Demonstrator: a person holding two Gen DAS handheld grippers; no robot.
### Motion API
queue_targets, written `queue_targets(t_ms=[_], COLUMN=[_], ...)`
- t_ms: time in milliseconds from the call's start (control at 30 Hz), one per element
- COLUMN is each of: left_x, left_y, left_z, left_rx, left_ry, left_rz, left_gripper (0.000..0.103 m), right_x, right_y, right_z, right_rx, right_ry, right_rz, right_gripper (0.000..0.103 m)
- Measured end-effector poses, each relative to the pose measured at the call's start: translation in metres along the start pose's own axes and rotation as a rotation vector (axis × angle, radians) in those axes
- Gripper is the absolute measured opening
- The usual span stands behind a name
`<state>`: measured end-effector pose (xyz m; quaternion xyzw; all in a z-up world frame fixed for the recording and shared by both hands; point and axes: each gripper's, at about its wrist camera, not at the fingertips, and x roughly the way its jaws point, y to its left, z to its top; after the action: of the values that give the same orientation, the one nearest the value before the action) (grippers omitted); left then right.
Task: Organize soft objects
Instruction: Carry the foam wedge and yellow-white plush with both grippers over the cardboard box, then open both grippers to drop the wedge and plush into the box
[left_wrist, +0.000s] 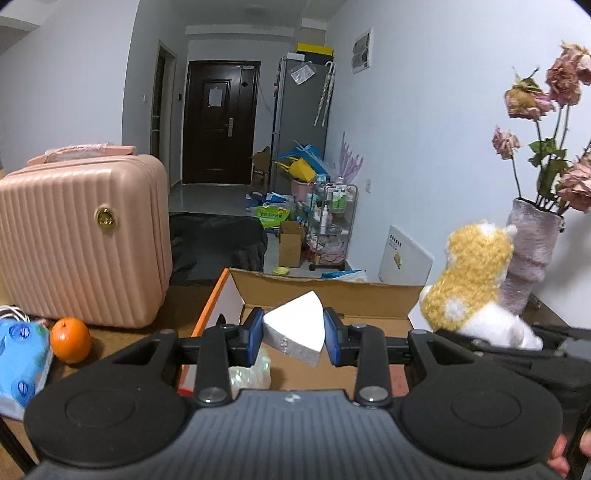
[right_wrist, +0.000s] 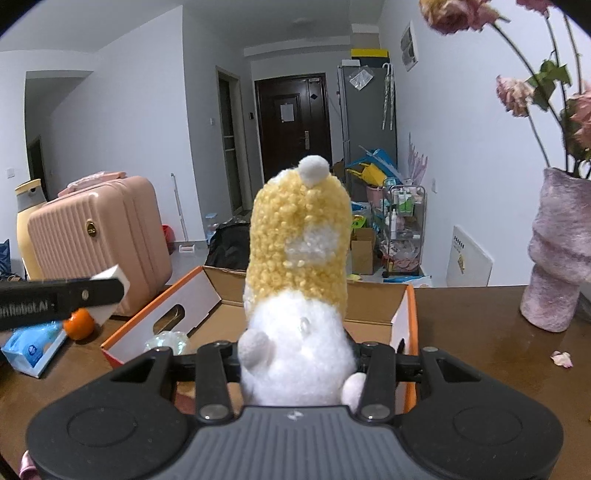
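Observation:
My left gripper (left_wrist: 294, 334) is shut on a white wedge-shaped sponge (left_wrist: 291, 317), its blue pads (left_wrist: 255, 332) pressing both sides, just above the open cardboard box (left_wrist: 332, 295) with orange outer walls. My right gripper (right_wrist: 295, 363) is shut on a yellow and white plush toy (right_wrist: 299, 258), gripped around its white lower body and standing upright over the box (right_wrist: 177, 295). In the left wrist view the plush toy (left_wrist: 469, 280) sits to the right of the sponge. In the right wrist view the left gripper's finger (right_wrist: 74, 295) and the sponge (right_wrist: 110, 277) show at the left.
A crumpled clear plastic item (left_wrist: 251, 369) lies inside the box. On the brown table stand a pink suitcase (left_wrist: 81, 236), an orange (left_wrist: 70, 339) and a blue tissue pack (left_wrist: 18, 354) at left, and a mauve vase of dried roses (left_wrist: 532, 254) at right. A fallen petal (right_wrist: 561, 358) lies nearby.

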<state>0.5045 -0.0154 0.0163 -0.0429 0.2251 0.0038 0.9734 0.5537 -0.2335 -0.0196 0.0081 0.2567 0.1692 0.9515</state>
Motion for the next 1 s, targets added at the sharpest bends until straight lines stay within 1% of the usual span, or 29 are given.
queue_targets(t_ms=[100,200,300,433,533,600,700,867,1000], left_x=[0.017,0.042,0.065,0.090,0.105,0.110,0.115,0.118,0.117], left_y=[-0.009,-0.022,-0.033,-0.039,-0.033,-0.031,-0.027,-0.020,-0.019], left_z=[0.013,0.023,0.027,0.021,0.015,0.007,-0.004,-0.015,-0.022], left_rx=[-0.002,-0.010,-0.025,-0.049,-0.086,-0.080,-0.088,-0.110,-0.093], left_ry=[0.017,0.056,0.085,0.076,0.075,0.056,0.037,0.035,0.013], left_rz=[0.031,0.088,0.146,0.220,0.255,0.275,0.267,0.240,0.249], left_gripper=[0.034,0.034,0.034,0.034,0.034,0.034,0.034,0.034,0.034], right_x=[0.015,0.029,0.044,0.060,0.070,0.072,0.071,0.078,0.082], right_y=[-0.003,-0.007,-0.011,-0.011,-0.012,-0.014,-0.013,-0.013,-0.013], right_z=[0.001,-0.001,-0.007,-0.017,-0.021,-0.022,-0.022,-0.024,-0.026], right_rx=[-0.001,0.006,0.011,0.007,0.010,0.028,0.027,0.041,0.043], right_ry=[0.014,0.024,0.034,0.052,0.063,0.062,0.057,0.095,0.110], right_rz=[0.017,0.039,0.056,0.052,0.045,0.057,0.049,0.023,0.022], right_gripper=[0.041,0.041,0.041,0.041,0.041,0.041,0.041,0.041,0.041])
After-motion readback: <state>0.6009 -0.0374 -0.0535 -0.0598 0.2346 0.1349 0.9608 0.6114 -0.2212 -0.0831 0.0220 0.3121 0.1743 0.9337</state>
